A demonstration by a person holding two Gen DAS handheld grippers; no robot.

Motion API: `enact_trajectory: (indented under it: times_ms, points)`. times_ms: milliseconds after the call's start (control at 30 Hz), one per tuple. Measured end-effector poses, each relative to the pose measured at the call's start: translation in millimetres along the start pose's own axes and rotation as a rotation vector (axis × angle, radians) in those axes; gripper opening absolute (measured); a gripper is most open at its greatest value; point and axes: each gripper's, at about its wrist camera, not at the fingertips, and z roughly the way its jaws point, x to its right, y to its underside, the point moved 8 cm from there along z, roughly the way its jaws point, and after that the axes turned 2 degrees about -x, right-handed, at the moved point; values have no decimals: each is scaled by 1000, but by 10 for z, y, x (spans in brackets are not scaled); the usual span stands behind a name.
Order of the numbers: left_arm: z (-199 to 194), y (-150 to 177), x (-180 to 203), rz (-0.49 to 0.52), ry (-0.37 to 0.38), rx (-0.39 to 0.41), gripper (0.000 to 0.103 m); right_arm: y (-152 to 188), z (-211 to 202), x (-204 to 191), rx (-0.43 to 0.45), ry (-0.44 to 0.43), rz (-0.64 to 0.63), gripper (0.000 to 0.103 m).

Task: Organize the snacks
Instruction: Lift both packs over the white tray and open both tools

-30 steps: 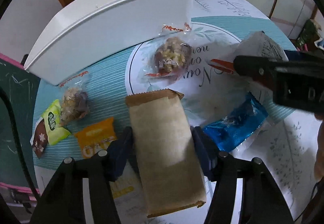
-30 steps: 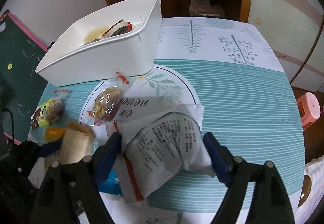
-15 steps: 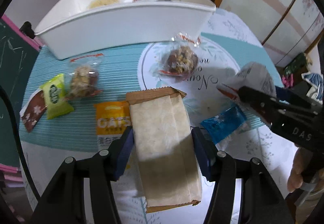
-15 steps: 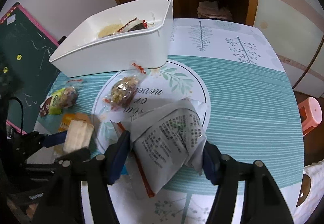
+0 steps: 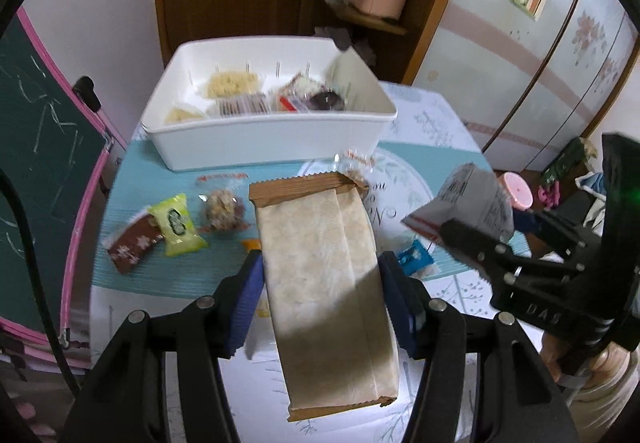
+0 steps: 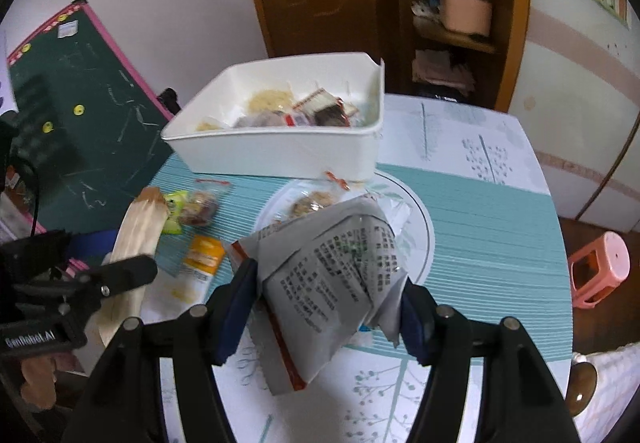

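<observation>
Tan paper snack packet (image 5: 324,283) is clamped between the left gripper (image 5: 322,283) pads, raised above the table (image 6: 492,227). Right gripper (image 6: 328,295) clamps a grey printed pouch (image 6: 336,275). Loose snacks, including a green candy (image 5: 176,225), lie on the teal cloth. Beyond them stands the white bin (image 5: 272,143), holding several snacks.

both tools (image 5: 320,283) (image 6: 326,295) are black with silver screws and blue finger pads (image 5: 247,297).
</observation>
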Motion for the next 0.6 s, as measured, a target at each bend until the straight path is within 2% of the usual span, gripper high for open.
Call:
enact_trajectory:
  times_ms: [167, 333, 600]
  points:
    - [-335, -185, -143, -2, -5, 51, 56, -108, -177, -180, 35, 1, -39, 64]
    - [-661, -467, -227, 53, -45, 101, 56, -324, -376, -322, 85, 17, -90, 64]
    - [-1033, -946, -234, 129, -130, 188, 56, -966, -775, -395, 221, 53, -117, 64]
